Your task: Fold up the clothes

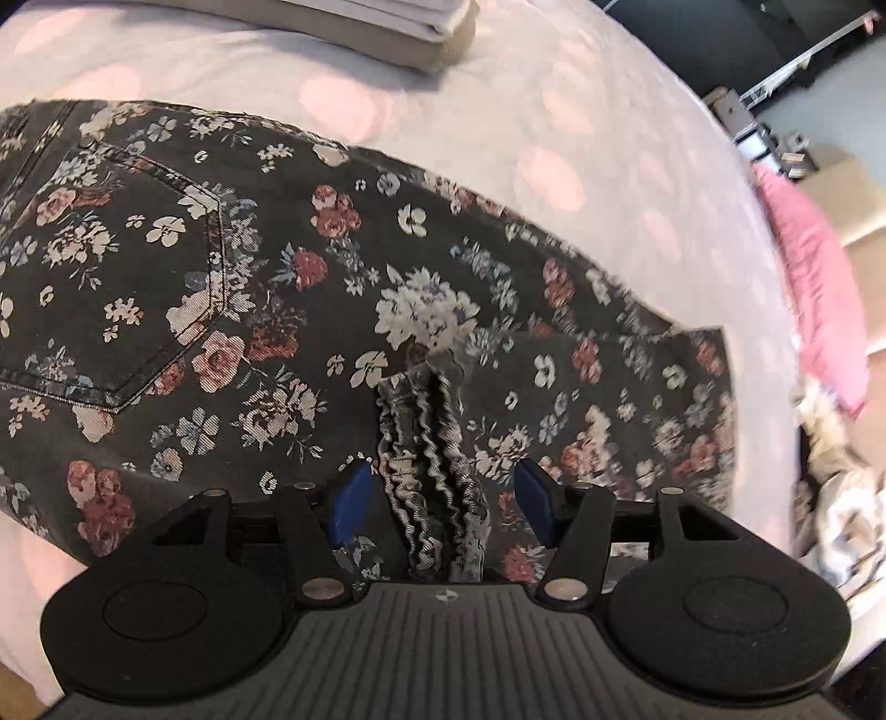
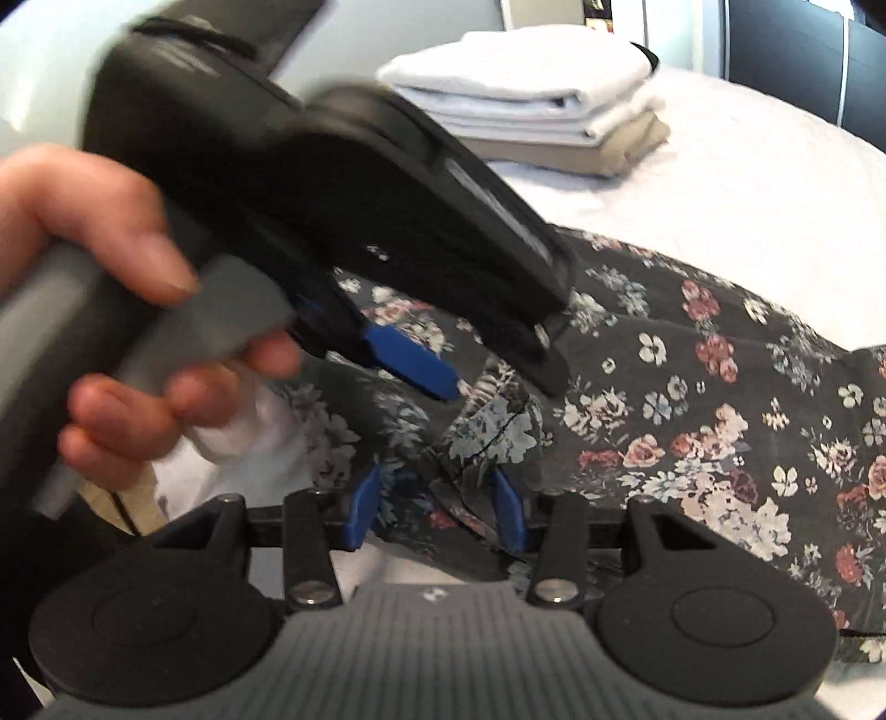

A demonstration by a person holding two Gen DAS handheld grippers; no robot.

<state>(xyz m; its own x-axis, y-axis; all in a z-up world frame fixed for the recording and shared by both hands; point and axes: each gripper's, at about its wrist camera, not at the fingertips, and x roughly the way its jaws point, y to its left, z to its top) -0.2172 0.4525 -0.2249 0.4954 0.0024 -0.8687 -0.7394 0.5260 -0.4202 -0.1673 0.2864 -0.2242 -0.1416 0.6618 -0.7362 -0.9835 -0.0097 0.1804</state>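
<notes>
The floral jeans (image 1: 232, 266) lie flat on the white bedspread (image 1: 498, 99), just in front of the stack of folded laundry (image 2: 531, 99). Left gripper (image 1: 437, 498): jaws open, the bunched hem standing between the pads, untouched. Right gripper (image 2: 437, 498): jaws parted around a raised fabric fold; contact cannot be confirmed. Risk: on withdrawal either pad may snag this cloth and pull the fold open.

Dark floral trousers (image 1: 277, 277) are spread across the pale bed (image 1: 554, 111). A bunched hem (image 1: 429, 459) is seen between the parted jaws of the left gripper (image 1: 440, 498), untouched by the blue pads (image 1: 349, 504). Folded laundry (image 1: 387, 22) is stacked far off.
</notes>
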